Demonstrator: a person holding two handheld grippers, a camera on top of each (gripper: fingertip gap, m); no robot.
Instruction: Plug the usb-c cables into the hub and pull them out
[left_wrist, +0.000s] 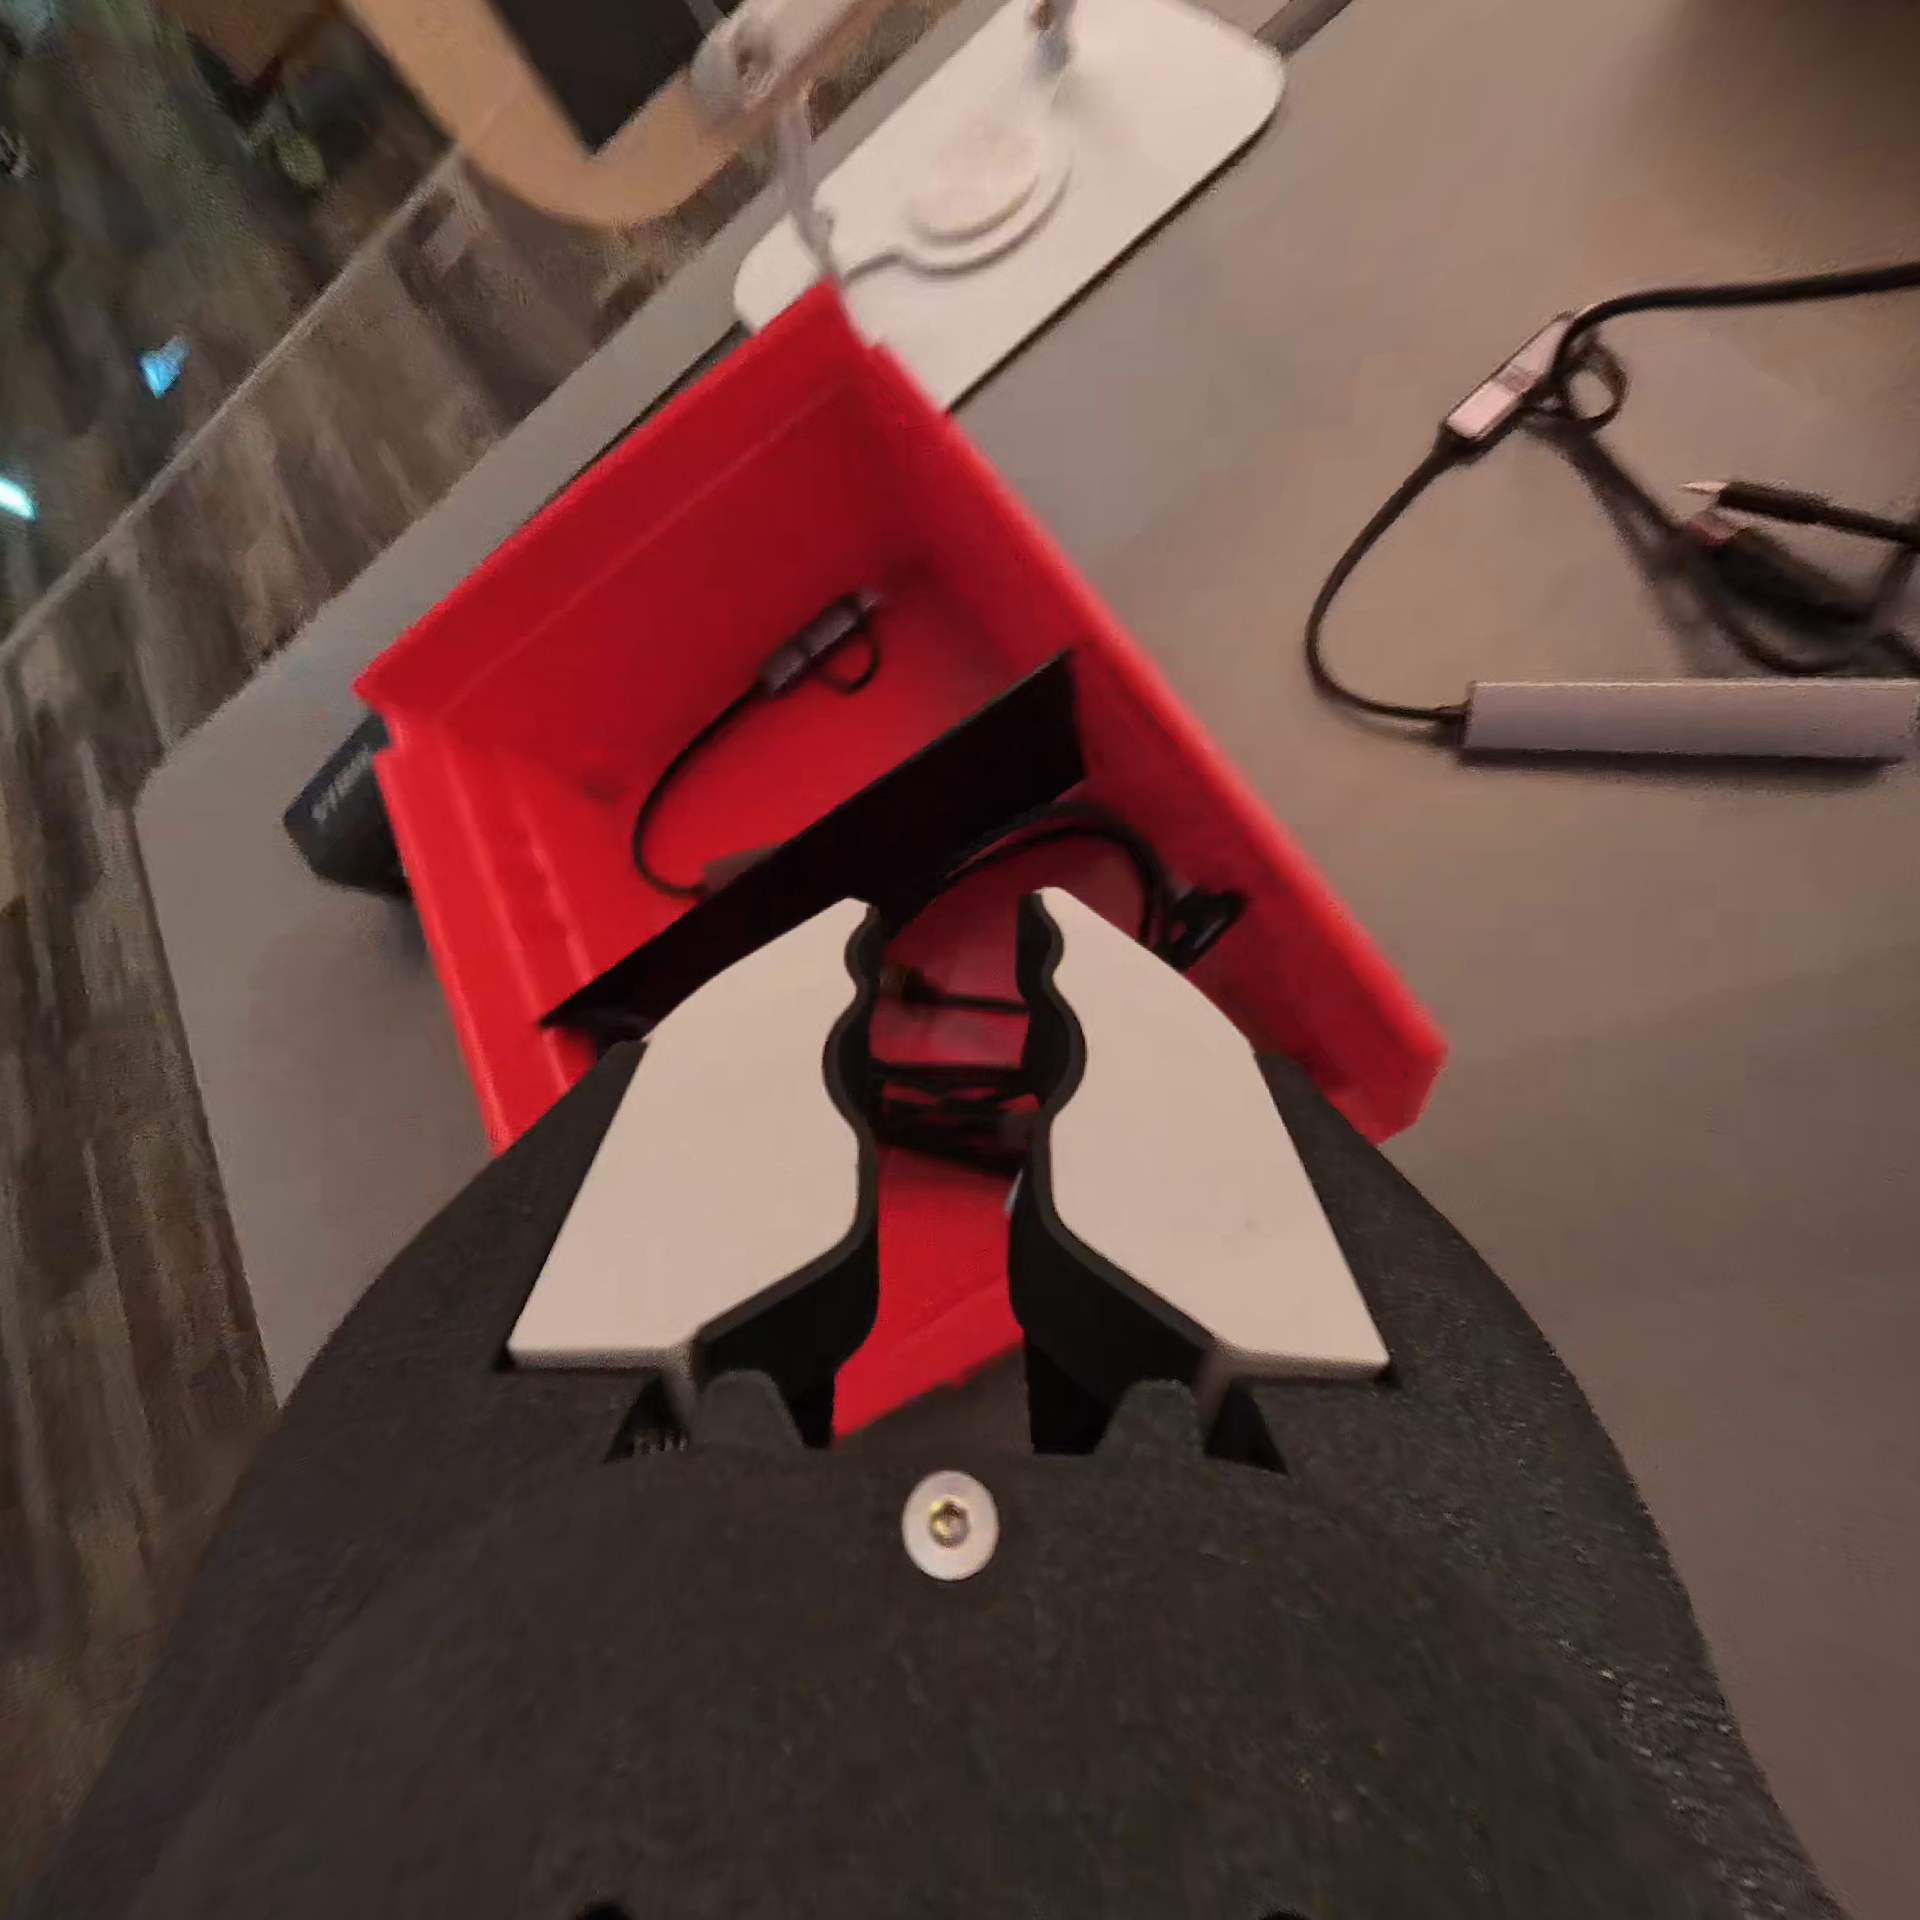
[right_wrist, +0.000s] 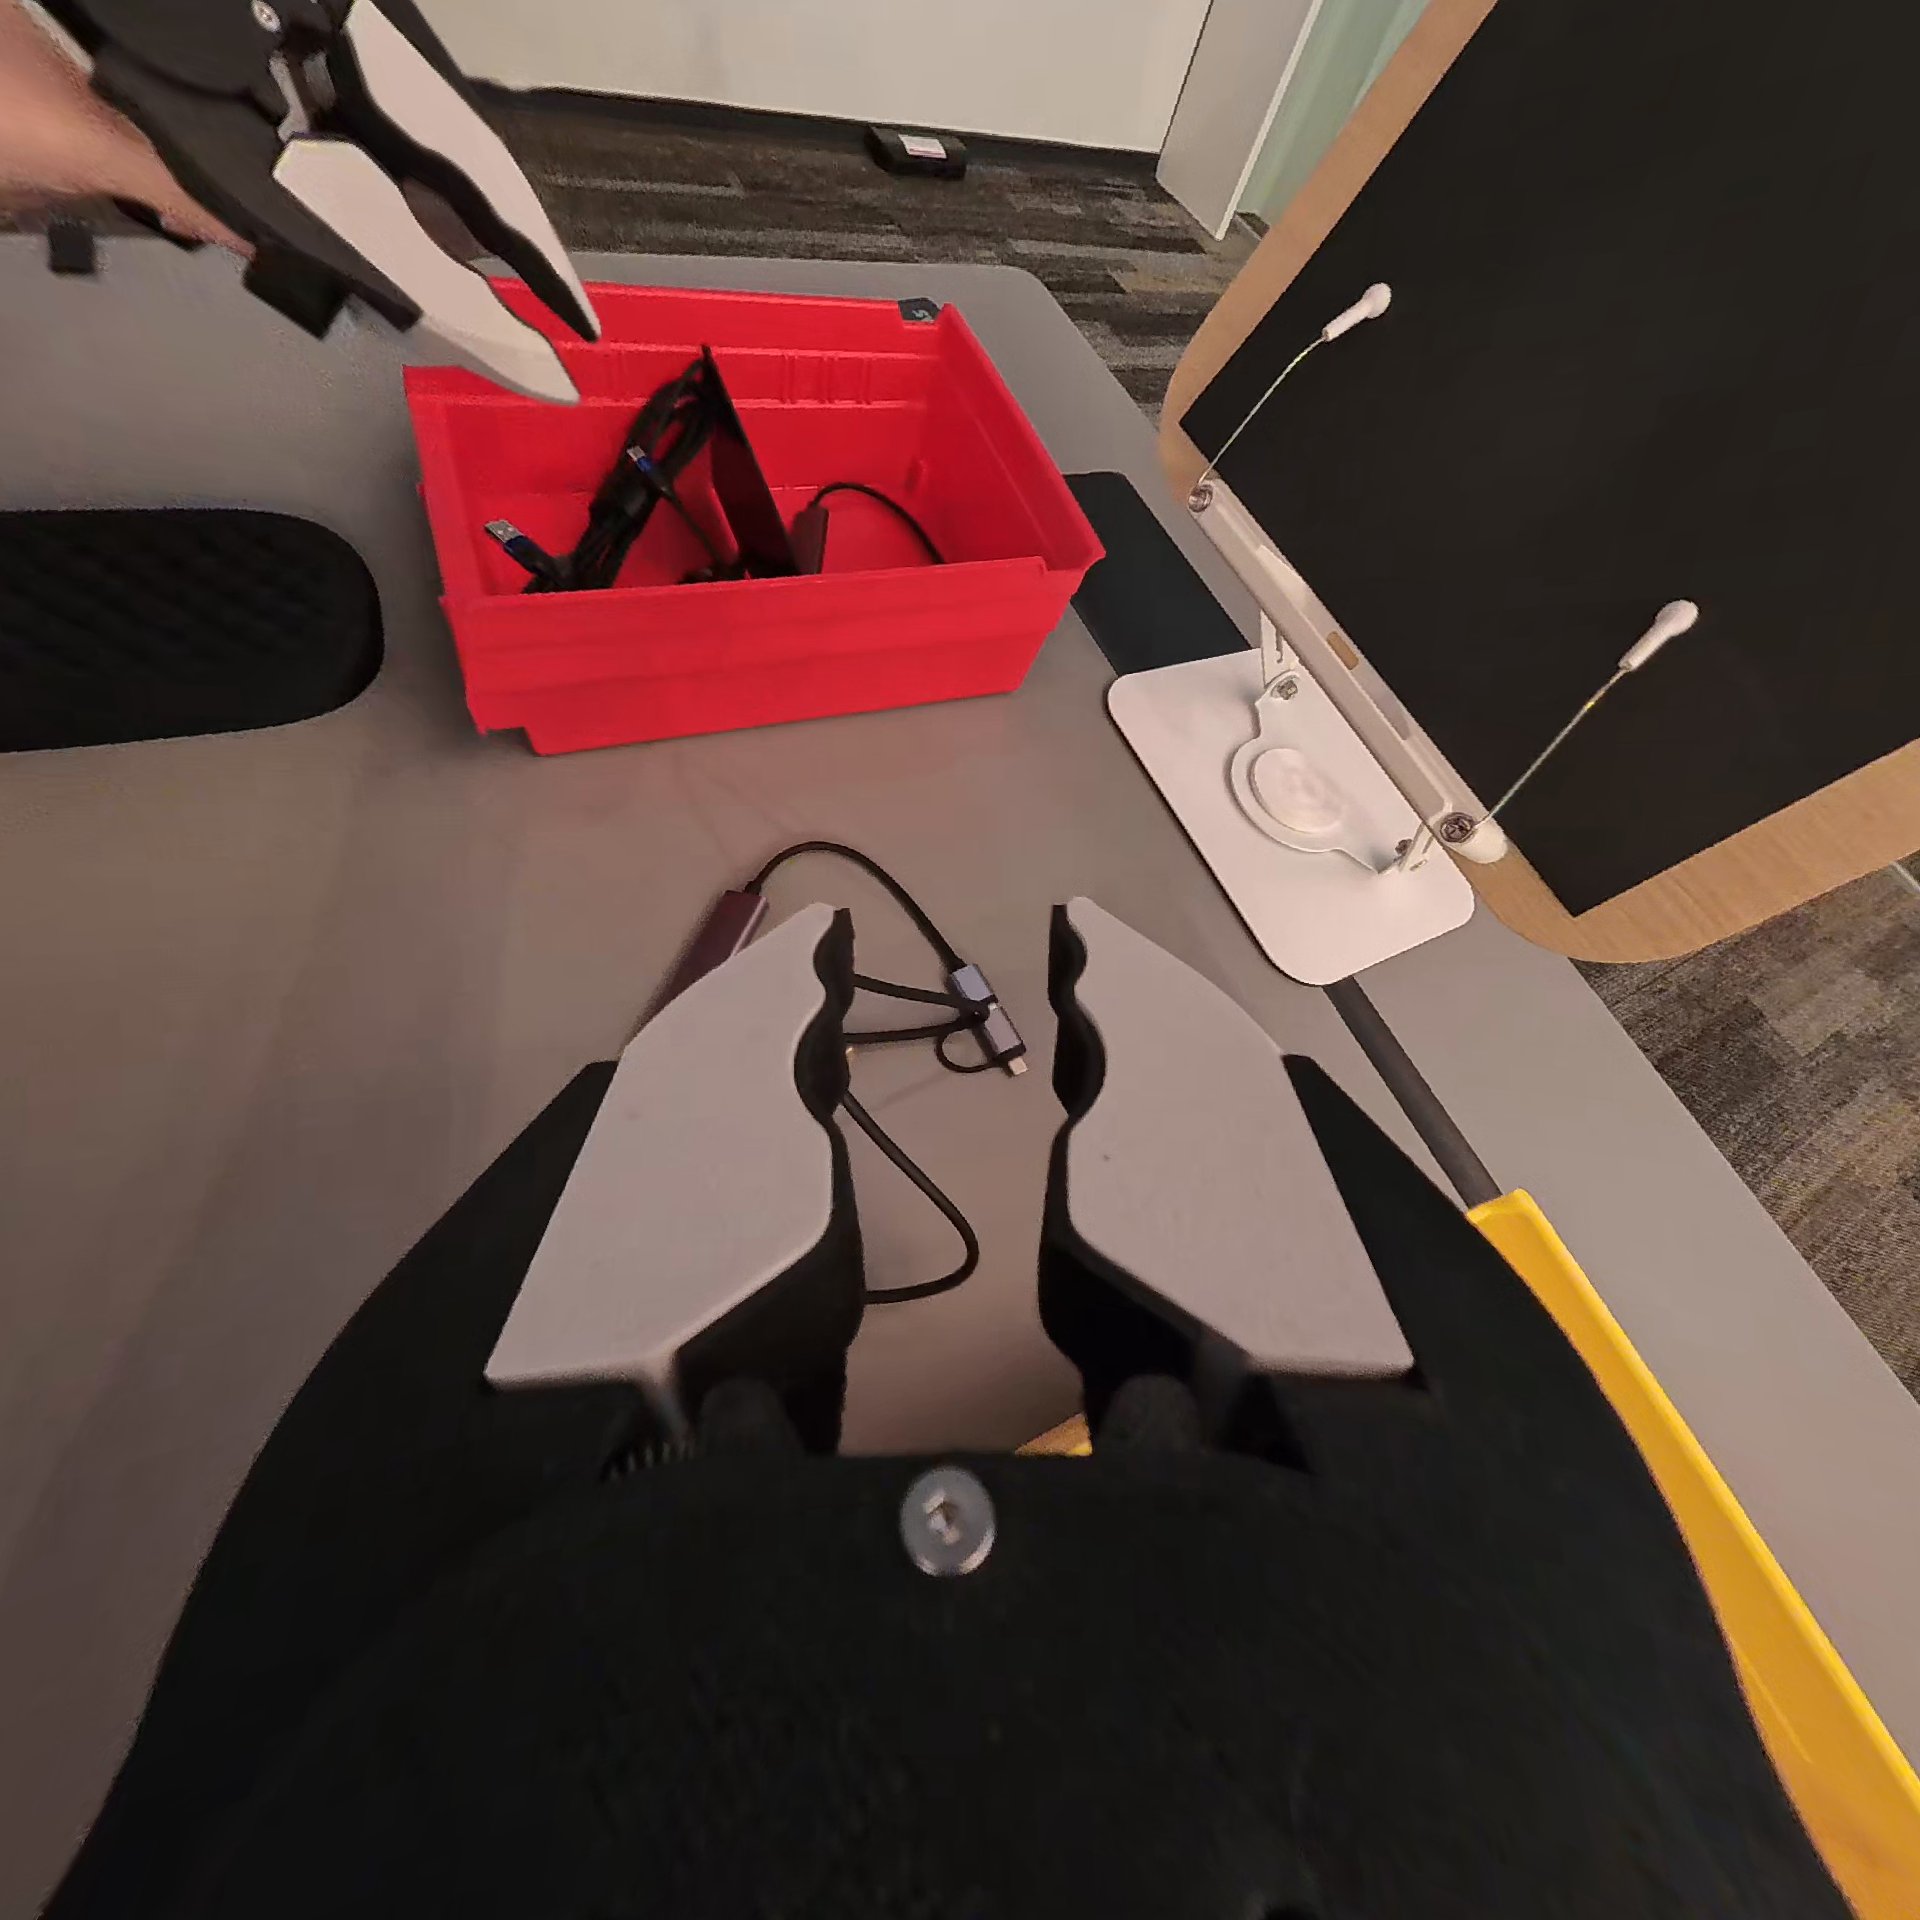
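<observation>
A grey hub lies on the grey table at the right of the left wrist view; its black lead loops to grey connectors. In the right wrist view the hub is partly hidden behind my left finger, with cable plugs between my fingers. My left gripper is open and empty above a red bin that holds black cables. It also shows in the right wrist view, over the bin's left corner. My right gripper is open and empty above the hub's cables.
A black divider splits the red bin. A white stand base carries a wood-edged black panel at the right. A black padded chair part sits at the left. A yellow strip runs along the table's right edge. Across from one pair of fingers to the other is roughly 30 cm.
</observation>
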